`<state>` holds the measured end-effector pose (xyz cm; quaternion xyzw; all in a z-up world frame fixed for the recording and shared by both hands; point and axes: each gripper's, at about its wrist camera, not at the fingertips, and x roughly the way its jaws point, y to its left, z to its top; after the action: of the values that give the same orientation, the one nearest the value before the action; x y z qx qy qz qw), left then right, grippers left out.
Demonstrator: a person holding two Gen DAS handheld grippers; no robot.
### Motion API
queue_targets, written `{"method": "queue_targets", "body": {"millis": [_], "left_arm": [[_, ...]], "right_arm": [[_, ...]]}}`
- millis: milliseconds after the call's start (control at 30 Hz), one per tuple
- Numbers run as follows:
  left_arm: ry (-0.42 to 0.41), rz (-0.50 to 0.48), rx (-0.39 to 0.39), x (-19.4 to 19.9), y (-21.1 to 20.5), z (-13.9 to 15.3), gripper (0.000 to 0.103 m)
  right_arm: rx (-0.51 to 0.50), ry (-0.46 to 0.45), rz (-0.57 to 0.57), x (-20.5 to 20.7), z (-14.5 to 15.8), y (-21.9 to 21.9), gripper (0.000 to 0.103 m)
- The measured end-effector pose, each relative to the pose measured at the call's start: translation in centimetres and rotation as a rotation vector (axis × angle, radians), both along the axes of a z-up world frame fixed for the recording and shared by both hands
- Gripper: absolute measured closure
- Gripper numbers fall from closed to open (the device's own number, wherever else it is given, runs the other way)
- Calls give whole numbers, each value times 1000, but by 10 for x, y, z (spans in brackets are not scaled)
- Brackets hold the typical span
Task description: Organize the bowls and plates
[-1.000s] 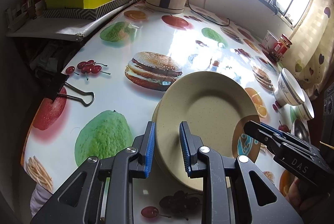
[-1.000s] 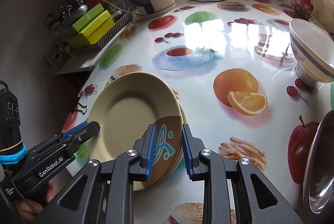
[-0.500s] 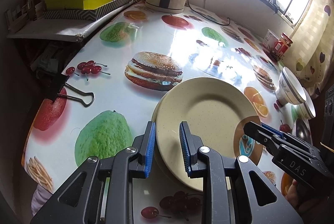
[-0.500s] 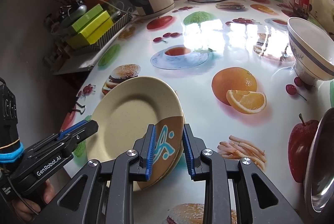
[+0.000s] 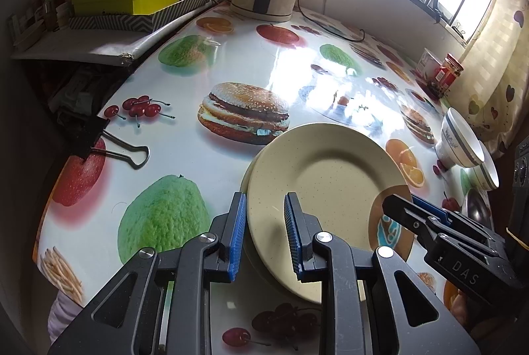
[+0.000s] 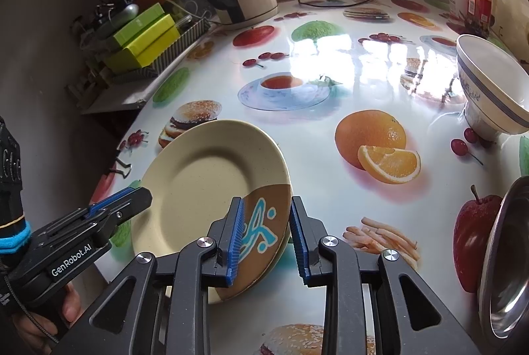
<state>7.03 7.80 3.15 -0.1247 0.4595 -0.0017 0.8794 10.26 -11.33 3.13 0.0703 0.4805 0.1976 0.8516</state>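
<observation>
Left wrist view: the left gripper [image 5: 264, 236] stands slightly open, its blue pads either side of the cream plate's [image 5: 317, 183] near rim; whether they pinch it I cannot tell. A second plate [image 5: 246, 179] peeks out beneath. Two bowls [image 5: 463, 146] sit well beyond the plate.

Right wrist view: the right gripper [image 6: 267, 236] likewise straddles the plate's brown patch [image 6: 264, 222], contact unclear. Only here does a steel bowl [image 6: 506, 256] appear, cut off at the frame edge.
</observation>
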Motion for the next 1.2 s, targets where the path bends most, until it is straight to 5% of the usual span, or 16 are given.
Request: {"method": "queue_targets", "body": {"millis": [267,433,1200], "left_arm": [[-2,0,-4,-1,0,1,78],[0,1,-34,-2,3,-1,62],[36,-7,-170,7,9,-21,55]], "right_arm": [[-29,-28,1,0,1,2,57],[-29,-35,-22,-2,-1,-2,46],[68,28,-28,8,-17,-2,46]]}}
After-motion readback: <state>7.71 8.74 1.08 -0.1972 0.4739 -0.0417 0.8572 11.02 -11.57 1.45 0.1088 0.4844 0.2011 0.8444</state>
